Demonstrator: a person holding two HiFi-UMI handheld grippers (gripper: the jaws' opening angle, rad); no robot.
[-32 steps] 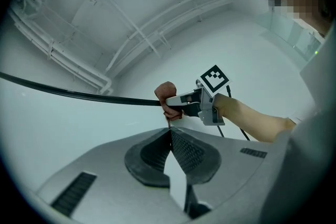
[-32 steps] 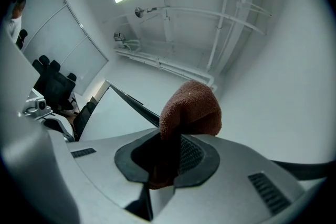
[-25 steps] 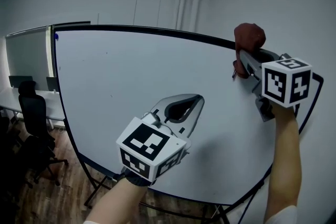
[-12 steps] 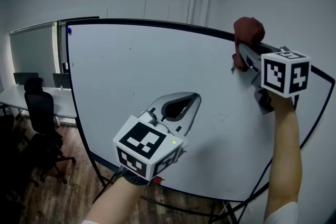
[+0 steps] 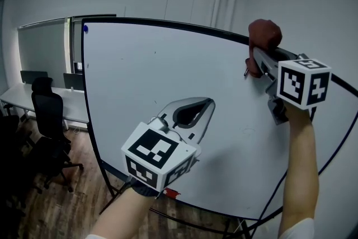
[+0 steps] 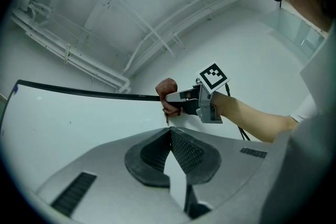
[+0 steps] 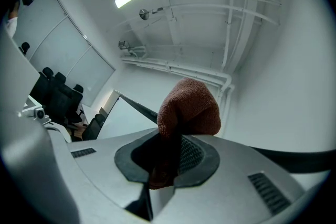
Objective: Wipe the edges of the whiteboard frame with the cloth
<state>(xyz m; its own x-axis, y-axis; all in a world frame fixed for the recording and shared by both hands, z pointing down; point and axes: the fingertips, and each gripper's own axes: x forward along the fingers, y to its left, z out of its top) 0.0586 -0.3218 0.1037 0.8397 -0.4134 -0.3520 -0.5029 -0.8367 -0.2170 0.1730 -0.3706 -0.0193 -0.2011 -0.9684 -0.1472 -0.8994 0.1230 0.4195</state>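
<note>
My left gripper point(image 5: 202, 108), lower centre: fingers together, nothing held. My right gripper point(image 5: 258, 61), upper right: fingers clamped on the cloth point(image 5: 264, 35), which sits at the top edge of the whiteboard frame point(image 5: 168, 23). Advice: press the cloth over that edge and track its line evenly.
</note>
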